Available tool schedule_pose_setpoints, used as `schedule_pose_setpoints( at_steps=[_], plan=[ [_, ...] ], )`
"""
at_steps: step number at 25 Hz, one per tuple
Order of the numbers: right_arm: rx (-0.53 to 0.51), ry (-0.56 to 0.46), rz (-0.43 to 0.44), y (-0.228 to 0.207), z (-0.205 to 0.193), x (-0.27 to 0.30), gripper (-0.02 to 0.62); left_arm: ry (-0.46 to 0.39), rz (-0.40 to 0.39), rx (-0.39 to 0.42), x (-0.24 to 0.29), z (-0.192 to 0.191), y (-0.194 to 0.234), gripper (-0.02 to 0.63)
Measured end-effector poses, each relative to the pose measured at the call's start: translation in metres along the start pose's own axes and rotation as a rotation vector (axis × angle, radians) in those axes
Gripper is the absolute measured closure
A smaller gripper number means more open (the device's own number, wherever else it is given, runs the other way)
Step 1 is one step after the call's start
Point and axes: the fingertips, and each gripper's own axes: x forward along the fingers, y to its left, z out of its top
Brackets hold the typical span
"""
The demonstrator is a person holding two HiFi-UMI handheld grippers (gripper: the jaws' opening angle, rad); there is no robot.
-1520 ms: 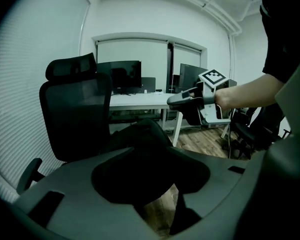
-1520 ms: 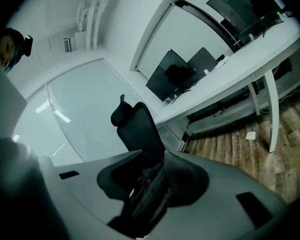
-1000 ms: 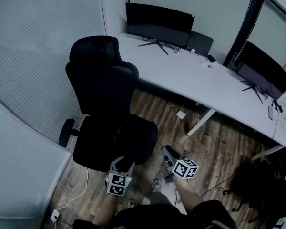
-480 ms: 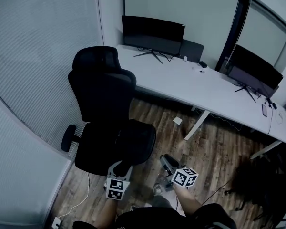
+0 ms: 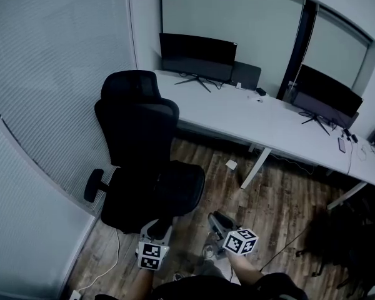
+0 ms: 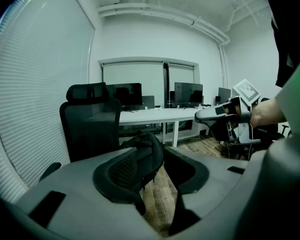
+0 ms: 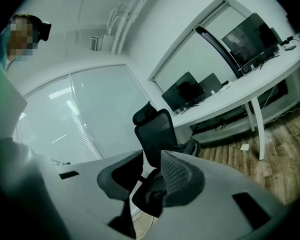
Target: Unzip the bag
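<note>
Chair (image 5: 140, 149) left of centre, blinds (image 5: 50, 74) along frame left. Bag (image 5: 175, 186) on chair seat. Table (image 5: 256, 114) runs from upper centre to right edge, behind chair. On table: monitor (image 5: 197, 50) upper centre, second monitor (image 5: 325, 92) upper right. Paper scrap (image 5: 231, 165) on floor (image 5: 281, 199) under table.

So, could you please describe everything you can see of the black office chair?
The black high-backed office chair stands upright on the wooden plank floor, beside the long white desk. It has a separate headrest, a mesh-looking backrest, a wide seat and a rounded armrest. Nobody sits in it.
</note>
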Motion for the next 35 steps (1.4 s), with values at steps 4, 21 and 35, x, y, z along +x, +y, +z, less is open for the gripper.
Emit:
schedule_pose_setpoints(
  at_steps=[4, 21, 35],
  plan=[
    [-0.017, 0.012, 0.012, 0.02, -0.013, -0.017, 0.482, -0.001, -0.003, -0.011, -0.024, -0.01, -0.008, 0.42],
    [-0.135, 0.074, 0.044, 0.081, -0.049, -0.043, 0.482, -0.026, 0.01, -0.015, -0.094, -0.034, -0.009, 0.445],
    [-0.168, 0.059, 0.037, 0.094, -0.055, -0.045, 0.514, -0.059, 0.005, -0.025, -0.101, -0.038, -0.015, 0.489]
  ],
)
